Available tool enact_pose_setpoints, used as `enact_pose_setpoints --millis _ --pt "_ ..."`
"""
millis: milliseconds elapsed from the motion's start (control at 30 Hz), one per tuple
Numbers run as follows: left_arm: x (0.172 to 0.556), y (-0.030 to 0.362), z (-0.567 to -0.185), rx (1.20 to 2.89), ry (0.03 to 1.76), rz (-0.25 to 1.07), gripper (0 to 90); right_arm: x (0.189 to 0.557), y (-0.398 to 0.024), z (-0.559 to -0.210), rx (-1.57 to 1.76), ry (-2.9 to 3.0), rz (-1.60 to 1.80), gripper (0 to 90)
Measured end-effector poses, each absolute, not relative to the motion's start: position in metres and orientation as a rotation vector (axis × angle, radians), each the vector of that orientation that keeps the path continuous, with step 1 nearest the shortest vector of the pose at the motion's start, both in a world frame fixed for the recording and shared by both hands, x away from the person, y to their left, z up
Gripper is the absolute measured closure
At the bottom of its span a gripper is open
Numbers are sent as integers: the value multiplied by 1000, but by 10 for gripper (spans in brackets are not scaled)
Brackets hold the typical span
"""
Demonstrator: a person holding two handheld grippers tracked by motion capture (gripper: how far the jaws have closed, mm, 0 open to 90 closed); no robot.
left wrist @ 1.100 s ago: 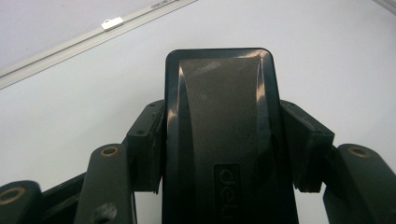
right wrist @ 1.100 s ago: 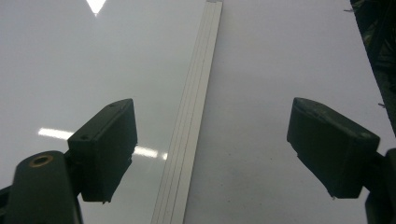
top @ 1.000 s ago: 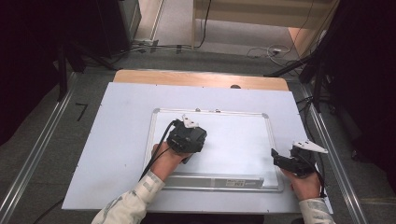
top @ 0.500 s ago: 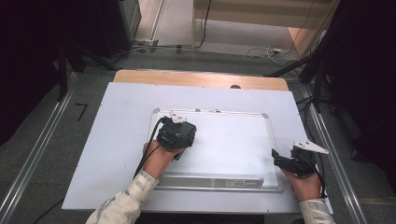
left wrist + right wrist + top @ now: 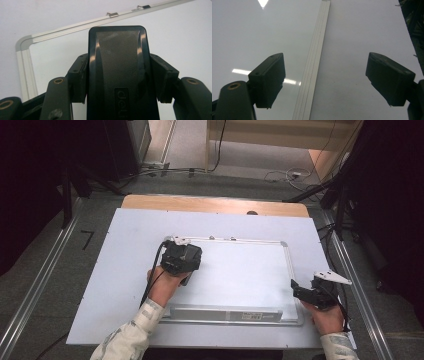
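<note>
Wiping looks nearly finished: the left hand-held gripper [image 5: 186, 254] clamps a glossy black plastic board eraser [image 5: 117, 72] against the white aluminium-framed whiteboard [image 5: 245, 270], whose face ahead of it looks clean. Right hand-held gripper [image 5: 324, 77] gapes empty over the frame's edge. Pale grey worktop [image 5: 115, 285] underneath; dim room, cables on the floor beyond.

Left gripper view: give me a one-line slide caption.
Left claw clamps a black whiteboard eraser over the whiteboard, near its rounded corner.
</note>
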State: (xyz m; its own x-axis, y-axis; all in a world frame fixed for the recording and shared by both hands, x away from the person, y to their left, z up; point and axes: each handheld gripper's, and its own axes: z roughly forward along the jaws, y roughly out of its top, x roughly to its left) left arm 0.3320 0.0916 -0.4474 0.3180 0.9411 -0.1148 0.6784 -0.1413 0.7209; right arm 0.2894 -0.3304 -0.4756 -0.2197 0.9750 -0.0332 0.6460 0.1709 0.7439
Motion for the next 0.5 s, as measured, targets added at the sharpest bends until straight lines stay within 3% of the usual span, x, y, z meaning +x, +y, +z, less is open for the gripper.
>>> enact_pose_setpoints --millis 500 --pt "365 115 -463 1778 1683 569 405 290 -329 -476 1526 1941 834 147"
